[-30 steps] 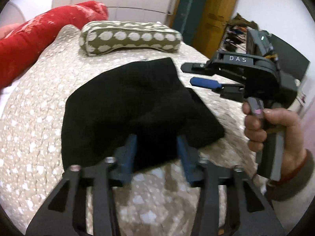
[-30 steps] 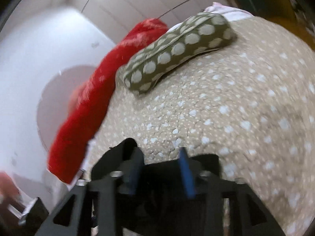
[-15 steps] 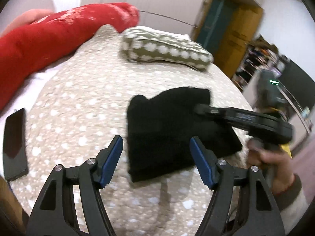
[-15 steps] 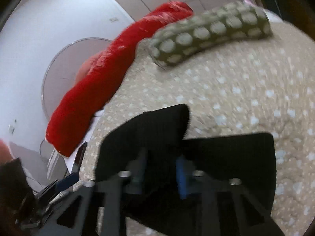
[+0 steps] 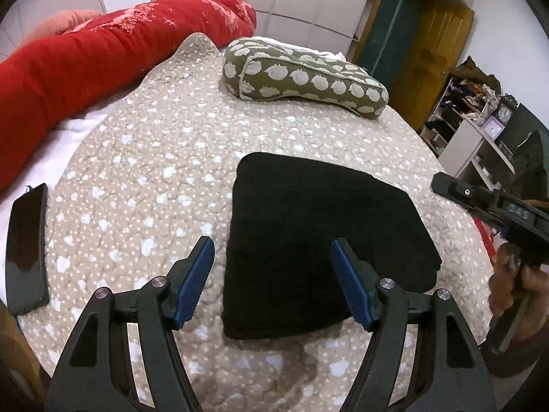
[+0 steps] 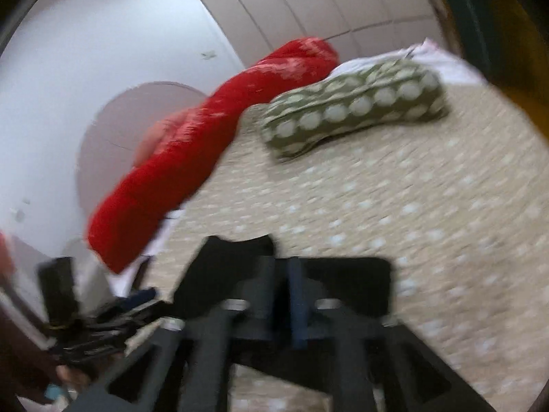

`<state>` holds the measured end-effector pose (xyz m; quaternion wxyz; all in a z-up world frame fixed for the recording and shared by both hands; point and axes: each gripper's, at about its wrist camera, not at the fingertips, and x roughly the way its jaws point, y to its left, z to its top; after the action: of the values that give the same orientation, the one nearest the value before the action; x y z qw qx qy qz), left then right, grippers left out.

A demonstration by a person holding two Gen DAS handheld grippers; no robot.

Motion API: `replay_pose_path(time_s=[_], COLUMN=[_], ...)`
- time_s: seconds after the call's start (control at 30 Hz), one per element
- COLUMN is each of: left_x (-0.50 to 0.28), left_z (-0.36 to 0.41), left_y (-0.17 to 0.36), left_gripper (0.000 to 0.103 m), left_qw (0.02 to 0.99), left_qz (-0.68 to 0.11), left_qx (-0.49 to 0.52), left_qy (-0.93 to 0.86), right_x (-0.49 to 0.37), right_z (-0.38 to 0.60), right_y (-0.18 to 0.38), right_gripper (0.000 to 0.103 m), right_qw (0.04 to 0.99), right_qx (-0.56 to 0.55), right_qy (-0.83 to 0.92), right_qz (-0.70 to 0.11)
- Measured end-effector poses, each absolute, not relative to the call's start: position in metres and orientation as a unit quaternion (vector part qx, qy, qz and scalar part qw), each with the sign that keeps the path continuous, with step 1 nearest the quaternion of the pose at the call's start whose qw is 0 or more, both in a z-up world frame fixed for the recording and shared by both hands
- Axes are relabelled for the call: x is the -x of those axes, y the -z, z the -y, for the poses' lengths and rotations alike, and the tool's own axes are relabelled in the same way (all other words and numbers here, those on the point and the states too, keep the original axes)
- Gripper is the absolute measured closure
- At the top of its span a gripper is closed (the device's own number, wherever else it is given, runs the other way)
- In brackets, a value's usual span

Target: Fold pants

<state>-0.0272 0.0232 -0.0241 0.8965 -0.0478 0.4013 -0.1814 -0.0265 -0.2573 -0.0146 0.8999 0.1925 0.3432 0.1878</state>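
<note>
Pants [image 5: 319, 240] sit folded mid-frame, left gripper [image 5: 272, 281] spread wide and empty above them, right gripper [image 6: 284, 305] nearly pressed together though too blurred to tell whether it pinches cloth, so release gently and lift straight clear.

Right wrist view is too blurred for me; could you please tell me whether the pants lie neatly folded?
Observer: Yes. In the left wrist view the pants lie as a flat, compact rectangle on the quilt.
Operator: Thank you. Is my right gripper touching them?
Observer: No. The right gripper hangs off their right side, apart from the cloth.
Operator: And the left gripper?
Observer: The left gripper is open, its jaws spread wide over the pants' near edge, gripping nothing.
</note>
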Motion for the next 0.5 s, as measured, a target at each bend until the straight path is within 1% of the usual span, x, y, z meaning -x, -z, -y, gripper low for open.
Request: replay_pose_path(time_s=[0.03, 0.07, 0.27, 0.3, 0.33, 0.37, 0.4, 0.43, 0.5], left_x=[0.028, 0.029, 0.017, 0.016, 0.016, 0.016, 0.016, 0.016, 0.018], left_z=[-0.026, -0.030, -0.051, -0.051, -0.050, -0.049, -0.047, -0.044, -0.039], left_y=[0.023, 0.021, 0.029, 0.030, 0.032, 0.031, 0.030, 0.027, 0.018], left_gripper=[0.032, 0.032, 0.032, 0.032, 0.032, 0.032, 0.032, 0.032, 0.032], left_qw=[0.899, 0.902, 0.895, 0.893, 0.892, 0.892, 0.892, 0.893, 0.898], left_qz=[-0.398, -0.394, -0.412, -0.414, -0.417, -0.419, -0.420, -0.418, -0.408], left_qx=[0.047, 0.048, 0.085, 0.087, 0.087, 0.086, 0.083, 0.079, 0.071], left_qy=[0.177, 0.171, 0.152, 0.151, 0.148, 0.147, 0.147, 0.149, 0.150], right_x=[0.025, 0.019, 0.005, 0.005, 0.005, -0.001, -0.003, -0.002, 0.007], right_z=[0.256, 0.251, 0.219, 0.212, 0.203, 0.194, 0.190, 0.188, 0.193], right_y=[0.020, 0.026, 0.066, 0.068, 0.067, 0.067, 0.063, 0.057, 0.035], right_gripper=[0.043, 0.039, 0.039, 0.050, 0.066, 0.080, 0.087, 0.091, 0.094], right_qw=[0.895, 0.891, 0.868, 0.875, 0.881, 0.877, 0.881, 0.889, 0.906], right_qx=[-0.201, -0.208, -0.197, -0.184, -0.173, -0.175, -0.170, -0.161, -0.151], right_qy=[-0.189, -0.190, -0.189, -0.186, -0.193, -0.204, -0.201, -0.195, -0.188], right_qz=[-0.352, -0.357, -0.414, -0.407, -0.396, -0.398, -0.394, -0.382, -0.349])
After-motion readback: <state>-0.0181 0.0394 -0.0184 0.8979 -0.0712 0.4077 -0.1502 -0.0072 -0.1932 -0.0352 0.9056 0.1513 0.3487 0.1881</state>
